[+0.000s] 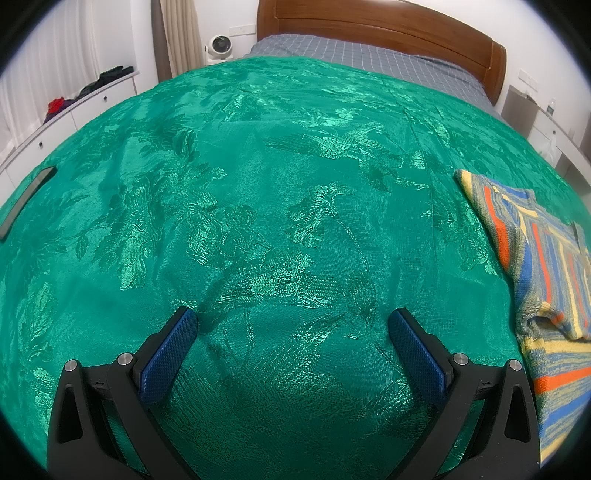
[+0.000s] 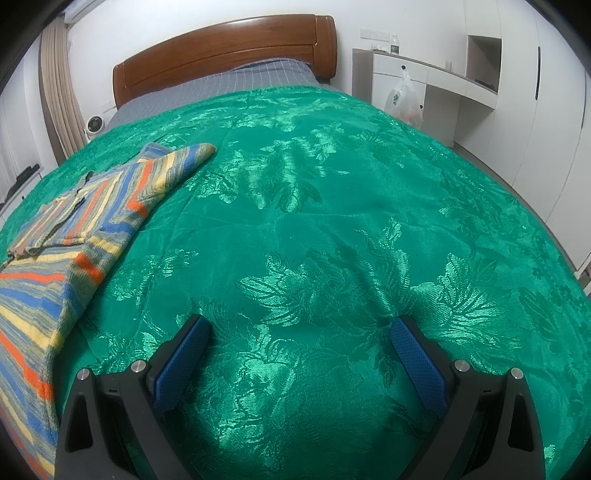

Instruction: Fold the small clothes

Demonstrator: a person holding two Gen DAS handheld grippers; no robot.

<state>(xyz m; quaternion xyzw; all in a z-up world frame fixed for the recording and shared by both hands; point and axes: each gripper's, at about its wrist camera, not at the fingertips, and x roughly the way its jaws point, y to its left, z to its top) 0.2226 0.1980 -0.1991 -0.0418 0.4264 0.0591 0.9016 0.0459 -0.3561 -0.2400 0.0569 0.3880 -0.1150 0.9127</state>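
A small knitted sweater (image 1: 546,266) with blue, orange, yellow and grey stripes lies flat on the green bedspread (image 1: 280,192). It fills the right edge of the left wrist view. In the right wrist view the same sweater (image 2: 70,236) lies at the left, one sleeve stretched toward the headboard. My left gripper (image 1: 293,321) hovers over bare bedspread to the left of the sweater, open and empty. My right gripper (image 2: 301,328) is over the bedspread (image 2: 332,221) to the right of the sweater, also open with nothing between its blue pads.
A dark flat bar (image 1: 26,201) lies on the bedspread at the far left. The wooden headboard (image 1: 384,33) and grey sheet are at the back. White drawers (image 1: 55,125) run along the left, white cabinets (image 2: 517,110) with a hanging plastic bag (image 2: 404,98) along the right.
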